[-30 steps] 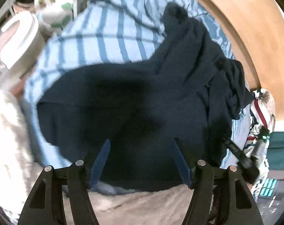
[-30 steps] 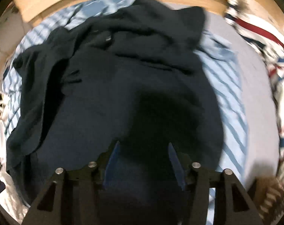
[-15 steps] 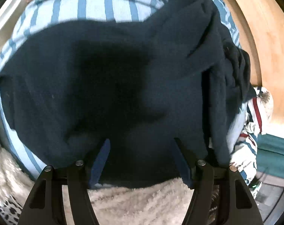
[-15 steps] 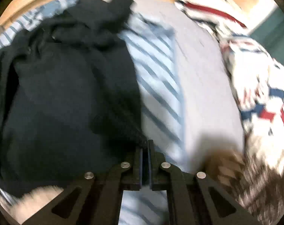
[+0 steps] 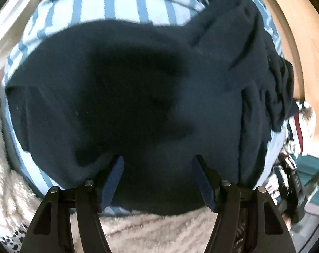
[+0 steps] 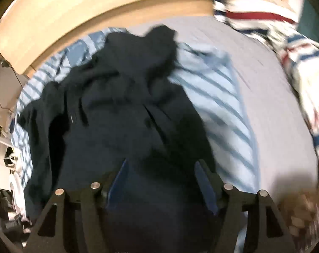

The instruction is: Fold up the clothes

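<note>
Two grippers stood over one dark navy garment (image 5: 138, 97), which lay spread on a blue-striped sheet (image 5: 125, 6) with its far side bunched into folds (image 6: 125, 80) toward the wooden board (image 6: 54, 21). The left gripper (image 5: 158, 168) hung with jaws apart above the garment's near hem, gripping nothing. The right gripper (image 6: 160, 172) had just been opening; its jaws stood apart with cloth below but not pinched. The step in hand appeared to be flattening before the first fold. The next move likely called for each gripper to close on a near corner.
</note>
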Demonstrator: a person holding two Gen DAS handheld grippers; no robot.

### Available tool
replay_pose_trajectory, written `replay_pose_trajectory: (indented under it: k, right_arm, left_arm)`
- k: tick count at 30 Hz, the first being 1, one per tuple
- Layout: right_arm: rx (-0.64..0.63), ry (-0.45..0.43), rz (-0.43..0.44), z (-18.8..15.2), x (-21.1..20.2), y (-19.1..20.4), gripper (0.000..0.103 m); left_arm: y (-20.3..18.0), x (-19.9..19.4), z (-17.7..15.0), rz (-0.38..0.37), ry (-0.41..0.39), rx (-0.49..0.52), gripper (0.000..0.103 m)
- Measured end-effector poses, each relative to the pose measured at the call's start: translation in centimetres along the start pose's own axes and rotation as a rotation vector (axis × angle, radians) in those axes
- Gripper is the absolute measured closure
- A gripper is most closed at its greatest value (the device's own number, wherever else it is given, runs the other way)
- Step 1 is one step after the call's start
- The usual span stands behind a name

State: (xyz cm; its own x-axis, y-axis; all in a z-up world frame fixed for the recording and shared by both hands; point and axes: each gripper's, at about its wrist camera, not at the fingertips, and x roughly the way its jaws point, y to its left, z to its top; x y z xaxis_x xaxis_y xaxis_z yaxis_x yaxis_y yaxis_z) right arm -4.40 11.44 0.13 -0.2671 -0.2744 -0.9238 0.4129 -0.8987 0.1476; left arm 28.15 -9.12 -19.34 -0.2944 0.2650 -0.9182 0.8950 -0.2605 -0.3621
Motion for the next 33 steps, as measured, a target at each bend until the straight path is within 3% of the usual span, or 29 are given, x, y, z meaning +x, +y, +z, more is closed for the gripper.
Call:
replay_pose_trajectory:
  k: [3,5,7,8,9,13,17,20,21,23,26,28,30,31,32,33]
  right_arm:
    - [-0.043,0.004,0.035,2.9,4.7,1.4,0.039]
    - [-0.049,0.041,-0.016,4.4,9.1,1.2,0.04]
    - [-0.066,0.081,-0.031,4.7,11.4,1.6,0.06]
    - [-0.076,0.101,-0.024,4.6,11.9,1.9,0.089]
    - [-0.09,0.113,-0.007,4.3,11.9,2.3,0.099]
    - [-0.217,0.114,0.153,0.6,7.1,5.0,0.1]
    - [-0.406,0.264,0.397,-5.7,1.9,9.2,0.1]
    - [-0.492,0.343,0.478,-8.8,-0.1,11.5,0.09]
    - [-0.478,0.337,0.474,-8.8,-0.6,11.5,0.056]
    - [-0.399,0.25,0.426,-7.2,-1.6,10.5,0.032]
    - [-0.194,0.072,0.261,-4.1,-3.5,5.5,0.034]
    - [-0.058,0.017,0.02,-2.6,-3.1,1.4,0.036]
    - [0.029,0.024,-0.171,-1.8,-1.7,-1.9,0.054]
    - [0.056,0.048,-0.205,-1.7,-0.7,-3.2,0.055]
    - [0.075,0.08,-0.157,-1.8,0.5,-4.2,0.056]
    - [0.091,0.103,-0.091,-2.2,1.2,-4.8,0.056]
  left_arm:
    - [-0.1,0.0,0.8,0.007,-0.012,-0.017,0.035]
    - [-0.2,0.2,1.2,0.011,-0.014,-0.025,0.035]
    - [-0.3,0.5,1.4,0.003,-0.012,-0.044,0.035]
    - [-0.3,0.6,1.4,-0.006,-0.007,-0.051,0.035]
    - [-0.4,0.6,1.3,-0.019,0.003,-0.05,0.035]
    - [-0.4,0.3,0.6,-0.081,0.03,-0.036,0.035]
    - [-0.3,-0.4,-0.5,-0.148,0.039,-0.031,0.035]
    - [-0.6,-1.1,-1.1,-0.176,0.037,-0.024,0.035]
    - [-0.9,-1.5,-1.3,-0.185,0.036,-0.016,0.035]
    - [-1.8,-2.3,-1.4,-0.191,0.026,0.009,0.035]
    - [-3.8,-2.8,-0.8,-0.201,0.008,0.066,0.035]
    - [-6.2,-2.4,-0.5,-0.203,-0.004,0.147,0.035]
    - [-9.4,-1.7,-0.8,-0.213,-0.026,0.255,0.036]
    - [-11.0,-1.7,-1.1,-0.224,-0.04,0.323,0.046]
    - [-12.2,-1.2,-1.4,-0.228,-0.041,0.377,0.057]
    - [-13.7,-0.2,-1.7,-0.223,-0.03,0.446,0.059]
